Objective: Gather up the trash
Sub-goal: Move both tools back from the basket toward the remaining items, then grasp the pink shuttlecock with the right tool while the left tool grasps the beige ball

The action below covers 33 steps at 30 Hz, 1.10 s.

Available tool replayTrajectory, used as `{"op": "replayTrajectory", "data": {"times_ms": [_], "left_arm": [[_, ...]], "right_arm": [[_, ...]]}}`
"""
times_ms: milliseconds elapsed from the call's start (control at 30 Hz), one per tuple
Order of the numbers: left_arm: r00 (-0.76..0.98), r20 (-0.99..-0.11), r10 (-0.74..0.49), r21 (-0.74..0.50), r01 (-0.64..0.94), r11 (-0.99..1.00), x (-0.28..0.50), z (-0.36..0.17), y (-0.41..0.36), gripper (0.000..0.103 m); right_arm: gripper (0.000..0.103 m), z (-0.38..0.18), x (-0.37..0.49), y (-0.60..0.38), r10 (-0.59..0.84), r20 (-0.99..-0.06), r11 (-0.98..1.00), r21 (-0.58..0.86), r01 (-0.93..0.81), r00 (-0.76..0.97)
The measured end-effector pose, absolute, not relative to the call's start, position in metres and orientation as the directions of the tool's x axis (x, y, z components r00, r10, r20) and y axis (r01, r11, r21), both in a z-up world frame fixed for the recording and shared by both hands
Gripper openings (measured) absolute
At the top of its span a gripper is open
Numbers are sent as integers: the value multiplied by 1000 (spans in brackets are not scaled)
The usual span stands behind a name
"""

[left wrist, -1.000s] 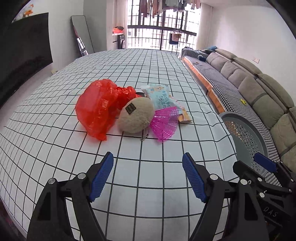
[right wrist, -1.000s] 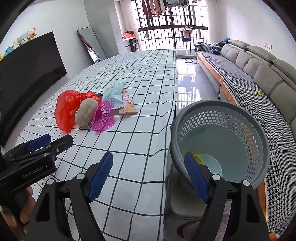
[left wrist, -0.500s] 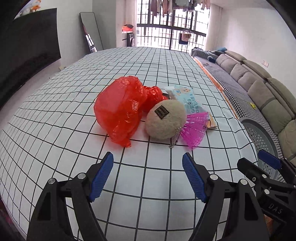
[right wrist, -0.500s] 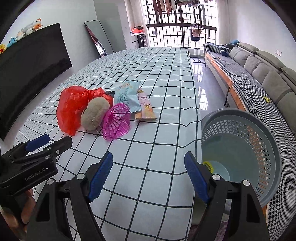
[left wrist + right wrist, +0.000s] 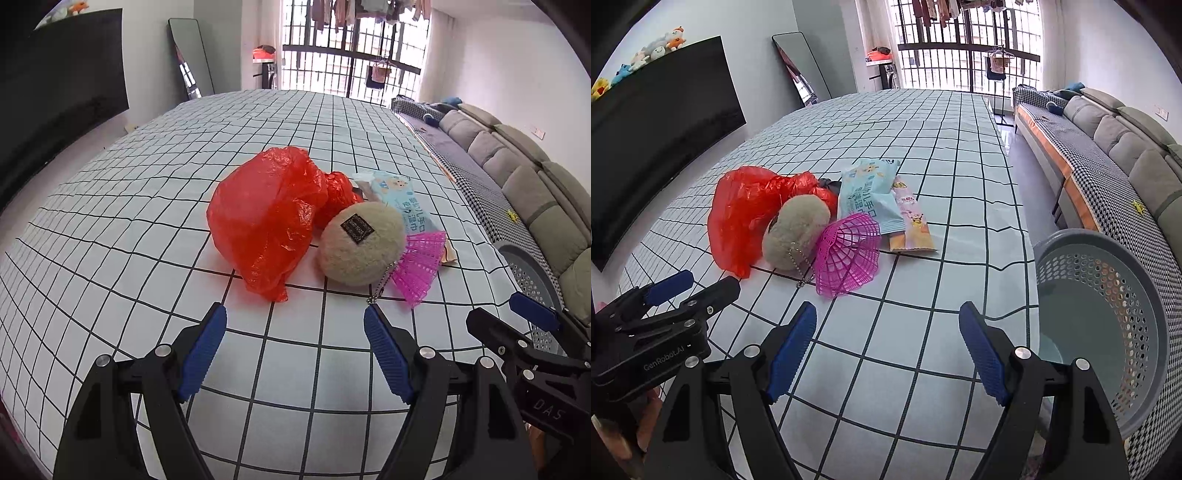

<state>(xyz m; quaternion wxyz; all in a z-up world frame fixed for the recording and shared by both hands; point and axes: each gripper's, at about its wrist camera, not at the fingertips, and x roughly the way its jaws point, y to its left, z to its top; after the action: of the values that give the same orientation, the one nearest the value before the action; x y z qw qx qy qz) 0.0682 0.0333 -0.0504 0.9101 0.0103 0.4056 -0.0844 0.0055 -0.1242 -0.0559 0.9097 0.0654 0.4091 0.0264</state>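
A pile of trash lies on the checked tablecloth (image 5: 147, 229): a crumpled red plastic bag (image 5: 266, 218), a beige plush ball with a bead chain (image 5: 360, 243), a pink plastic mesh cup (image 5: 847, 254), a light blue wet-wipe pack (image 5: 868, 192) and a pink-orange snack wrapper (image 5: 910, 225). My left gripper (image 5: 295, 332) is open and empty, just short of the red bag and the ball. My right gripper (image 5: 888, 332) is open and empty, just short of the pink cup. A grey perforated basket (image 5: 1108, 295) stands off the table's right edge.
A grey sofa (image 5: 1126, 147) runs along the right wall. A dark screen (image 5: 657, 122) is on the left, a mirror (image 5: 798, 70) leans at the back, and barred windows (image 5: 960, 48) are behind the table. The table's right edge borders the basket.
Both grippers have moved forward and left toward the pile, which now looks larger and more central. The basket has slid to the right of the right wrist view. Both stay open.
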Motion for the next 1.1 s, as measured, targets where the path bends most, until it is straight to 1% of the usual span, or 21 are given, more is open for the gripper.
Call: {"op": "replayTrajectory", "data": {"times_ms": [400,600,1100], "left_arm": [[656,-745,-118,-51,121,991,83,-61,47,75],[659,-743,-115,-62,103,993,84,-63,54,75],[649,-745,-152,-97,121,988,83,-64,58,75]], "right_arm": [[76,-68,34,-107,132,-762,989,143,-34,633],[76,-74,48,-99,125,-776,991,127,-41,618],[76,-81,69,-88,83,-809,996,84,-25,582]]}}
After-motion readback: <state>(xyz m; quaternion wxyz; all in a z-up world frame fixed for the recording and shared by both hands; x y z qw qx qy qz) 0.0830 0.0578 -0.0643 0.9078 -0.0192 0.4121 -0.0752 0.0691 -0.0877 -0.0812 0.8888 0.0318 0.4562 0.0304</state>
